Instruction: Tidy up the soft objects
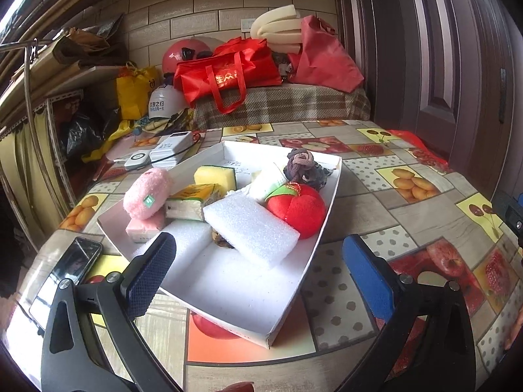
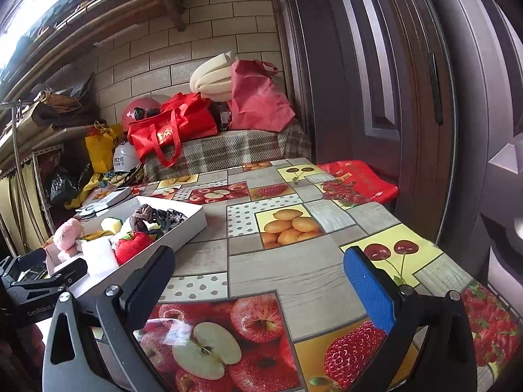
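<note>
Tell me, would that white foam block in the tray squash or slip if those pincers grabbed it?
The white foam block looks porous and spongy, so it would probably dent rather than slip. It likely weighs very little for its size. It lies tilted, propped on other things in the white tray, so a push may well make it slide or flop flat.

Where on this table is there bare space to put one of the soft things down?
Free: the tablecloth right of the white tray, toward the door. Crowded: the tray's far half, and the strip left of it with the phone and white chargers.
</note>
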### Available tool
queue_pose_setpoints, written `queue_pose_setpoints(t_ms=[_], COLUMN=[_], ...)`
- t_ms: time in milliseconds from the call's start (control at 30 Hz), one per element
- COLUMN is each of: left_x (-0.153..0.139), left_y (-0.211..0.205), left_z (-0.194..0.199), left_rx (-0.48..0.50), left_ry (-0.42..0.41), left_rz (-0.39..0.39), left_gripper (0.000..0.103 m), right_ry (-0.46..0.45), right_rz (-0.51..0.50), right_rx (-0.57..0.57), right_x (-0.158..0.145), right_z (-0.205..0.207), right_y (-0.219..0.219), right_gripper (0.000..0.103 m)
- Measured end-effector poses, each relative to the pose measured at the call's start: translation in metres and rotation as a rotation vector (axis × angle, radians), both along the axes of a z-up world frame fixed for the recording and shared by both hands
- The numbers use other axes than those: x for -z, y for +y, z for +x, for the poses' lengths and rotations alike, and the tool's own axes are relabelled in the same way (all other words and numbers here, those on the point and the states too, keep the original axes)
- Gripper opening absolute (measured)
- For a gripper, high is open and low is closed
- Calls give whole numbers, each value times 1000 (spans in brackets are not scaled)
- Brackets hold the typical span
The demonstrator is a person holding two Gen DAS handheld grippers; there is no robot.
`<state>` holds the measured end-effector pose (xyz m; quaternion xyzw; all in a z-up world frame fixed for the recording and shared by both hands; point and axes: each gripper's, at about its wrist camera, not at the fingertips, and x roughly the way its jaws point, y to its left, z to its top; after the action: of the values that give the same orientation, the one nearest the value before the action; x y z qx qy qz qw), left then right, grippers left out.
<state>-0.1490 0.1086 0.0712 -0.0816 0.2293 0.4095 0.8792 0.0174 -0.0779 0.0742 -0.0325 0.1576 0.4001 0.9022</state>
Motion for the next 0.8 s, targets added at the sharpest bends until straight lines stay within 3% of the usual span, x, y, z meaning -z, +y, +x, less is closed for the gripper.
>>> queue_pose_setpoints(t_ms=[100, 167, 300, 400, 567, 800], left_x=[-2, -5, -17, -35, -61, -65], left_y=[-1, 1, 6, 10, -1, -13], left_z=[-1, -3, 0, -7, -15, -20], left_rx=[8, -9, -129, -153, -163, -160], left_ry=[-6, -3, 87, 67, 44, 39], left_rz=[-29, -46, -15, -24, 24, 4], left_gripper=[103, 103, 103, 103, 103, 103], right_ry=[-53, -37, 12, 14, -1, 29], right_rz=[-42, -36, -2, 8, -6, 11], right_rx=[15, 17, 21, 15, 2, 5], right_x=[-1, -1, 0, -1, -1, -1], right_z=[-8, -3, 7, 6, 2, 7], right_y=[7, 5, -3, -4, -1, -3], right_gripper=[103, 103, 103, 103, 103, 103])
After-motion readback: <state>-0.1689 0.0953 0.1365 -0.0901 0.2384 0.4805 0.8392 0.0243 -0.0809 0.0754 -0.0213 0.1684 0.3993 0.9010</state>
